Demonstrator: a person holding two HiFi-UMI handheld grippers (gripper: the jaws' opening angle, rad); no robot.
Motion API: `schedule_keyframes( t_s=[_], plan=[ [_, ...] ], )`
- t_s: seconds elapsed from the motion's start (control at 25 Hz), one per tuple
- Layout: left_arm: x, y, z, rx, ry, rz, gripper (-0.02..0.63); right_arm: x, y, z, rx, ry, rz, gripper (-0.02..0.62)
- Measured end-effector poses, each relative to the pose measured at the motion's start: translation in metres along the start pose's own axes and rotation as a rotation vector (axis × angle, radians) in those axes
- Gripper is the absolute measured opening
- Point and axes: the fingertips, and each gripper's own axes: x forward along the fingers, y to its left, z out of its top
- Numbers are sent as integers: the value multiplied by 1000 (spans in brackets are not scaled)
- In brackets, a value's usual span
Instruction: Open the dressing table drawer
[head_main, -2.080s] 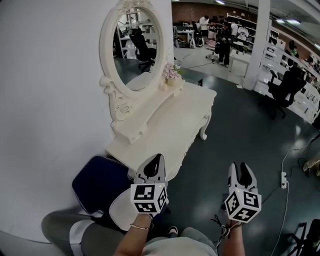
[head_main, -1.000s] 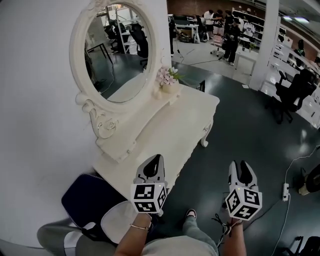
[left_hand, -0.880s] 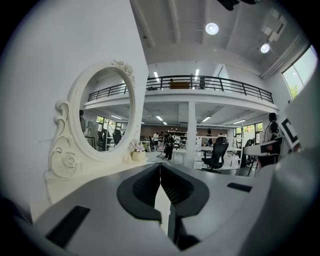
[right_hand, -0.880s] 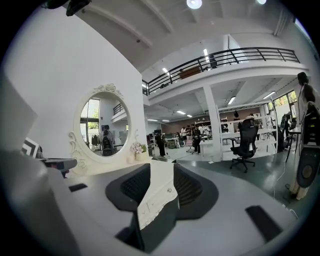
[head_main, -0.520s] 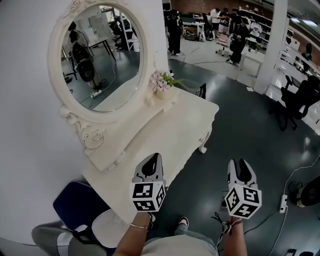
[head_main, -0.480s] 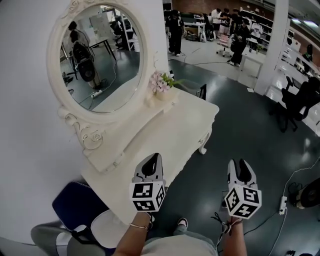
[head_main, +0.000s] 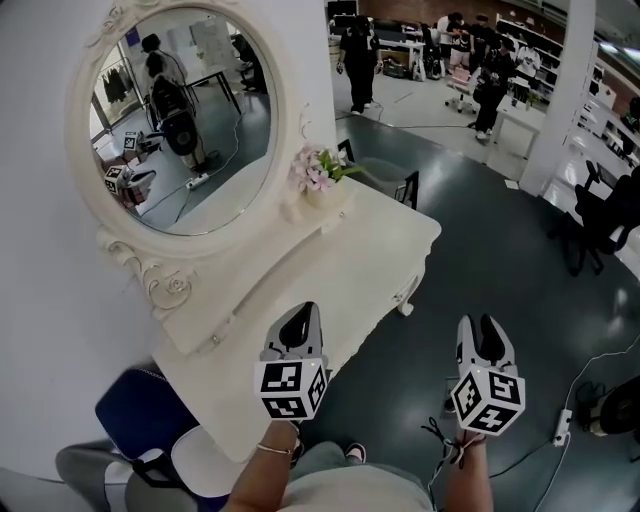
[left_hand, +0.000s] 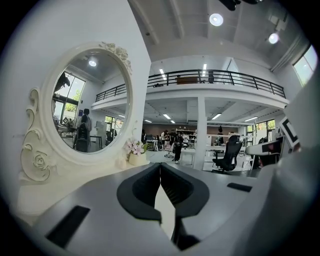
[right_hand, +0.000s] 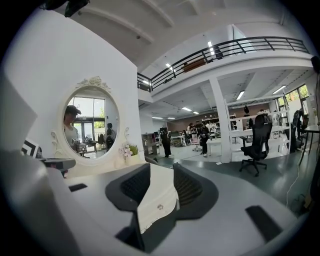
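Dressing table (head_main: 330, 270): white, carved, set against the wall, with an oval mirror (head_main: 180, 120) at the back and a small pot of flowers (head_main: 315, 170) at the far end of the top.

Drawer (right_hand: 154, 197): closed, in the table's front face. The right gripper view shows a pale panel below the top edge with a small round knob (right_hand: 160, 206). From the head view the front face is largely out of sight beneath the overhang.

Left gripper (head_main: 297, 322): jaws pressed together at the tips, nothing between them. Held above the near end of the table top.

Right gripper (head_main: 478, 326): jaws spread wide and empty. Held over the dark floor (head_main: 500, 260), out in front of the table. The drawer front and knob sit framed in its gap but well apart from the pads.

Chair (head_main: 140, 415): blue seat, at the table's near end, beside the person's leg.

Step in hand, as judged: approach, with no contact made yet.

Handling note:
- The right gripper looks the better placed, being already open and sighted on the knob.
- Bring it in low and level, and centre the knob between the pads before closing.
- Pull straight out, square to the front face, so the drawer does not bind.
- Keep the left gripper clear of the drawer's path.
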Motion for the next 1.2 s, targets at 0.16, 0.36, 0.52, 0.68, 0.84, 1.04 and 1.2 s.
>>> schedule_keyframes(
  t_s=[0.16, 0.36, 0.52, 0.68, 0.84, 1.04, 1.2],
  plan=[
    [12, 1, -4, -3, 16, 7, 18, 8, -5, -5, 2, 16, 0, 153],
    [33, -2, -10, -20, 22, -2, 18, 23, -16, -14, -14, 50, -16, 155],
    [58, 1, -12, -32, 22, -7, 18, 46, -23, -9, -21, 41, -24, 156],
    [90, 7, -7, -34, 13, 1, 18, 79, -28, -2, -28, 39, -16, 156],
    [129, 15, 4, -45, 10, 12, 18, 119, -32, 13, -36, 41, -3, 156],
    [173, 27, 9, -71, 5, 40, 18, 179, -32, 34, -65, 45, 39, 160],
    [205, 49, 6, -108, 6, 83, 18, 225, -23, 47, -101, 58, 84, 161]
  ],
)
